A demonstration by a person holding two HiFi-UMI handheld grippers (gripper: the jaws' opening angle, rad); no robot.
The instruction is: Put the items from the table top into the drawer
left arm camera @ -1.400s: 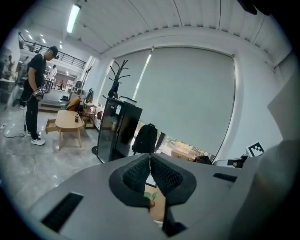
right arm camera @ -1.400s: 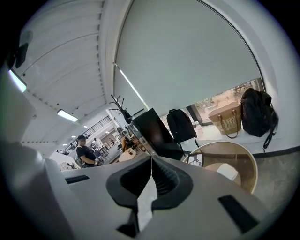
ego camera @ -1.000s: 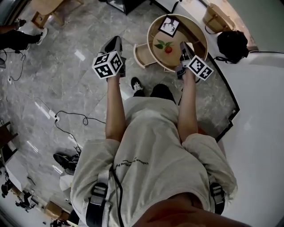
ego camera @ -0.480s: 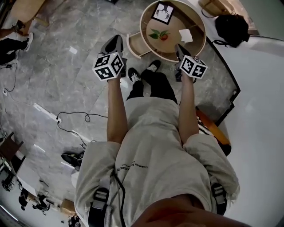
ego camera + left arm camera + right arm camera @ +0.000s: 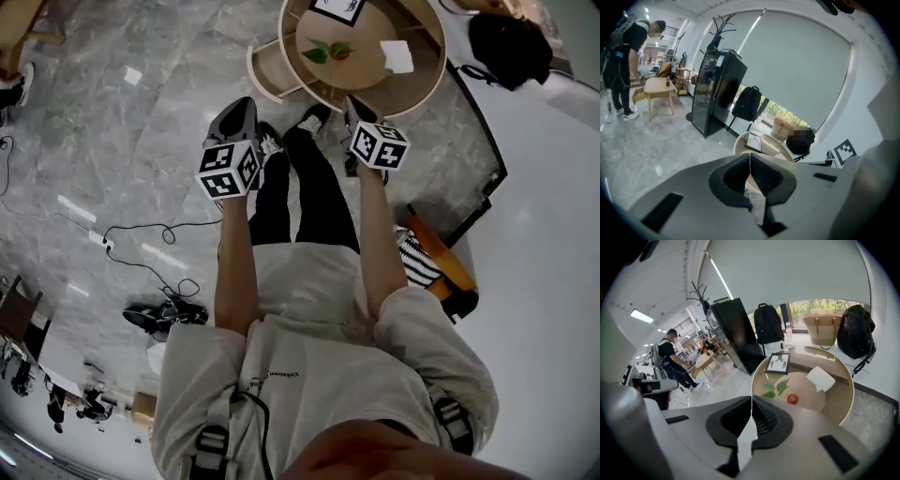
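Observation:
A round wooden table (image 5: pixel 427 89) stands ahead of me, its open drawer (image 5: pixel 266 75) sticking out at the left. On the top lie a framed deer picture (image 5: pixel 778 363), a green leaf sprig (image 5: pixel 776 387) with a red fruit (image 5: pixel 792 399), and a white folded cloth (image 5: pixel 820 378). My left gripper (image 5: pixel 239 105) is shut and empty over the floor, near the drawer. My right gripper (image 5: pixel 353 105) is shut too, just short of the table's rim. The left gripper view shows shut jaws (image 5: pixel 749 158) and the table (image 5: pixel 764 144) beyond; the right gripper (image 5: pixel 752 402) is likewise shut.
A black cabinet (image 5: pixel 736 333) stands left of the table, with backpacks (image 5: pixel 856 331) and a woven bag (image 5: pixel 824 329) by the window. A cable (image 5: pixel 141 246) and a power strip lie on the marble floor. Another person (image 5: pixel 626 56) stands by a small wooden table (image 5: pixel 658 89).
The table has slid toward the top of the head view. The right gripper, earlier over the table's edge, is now short of the rim. Both grippers stay shut.

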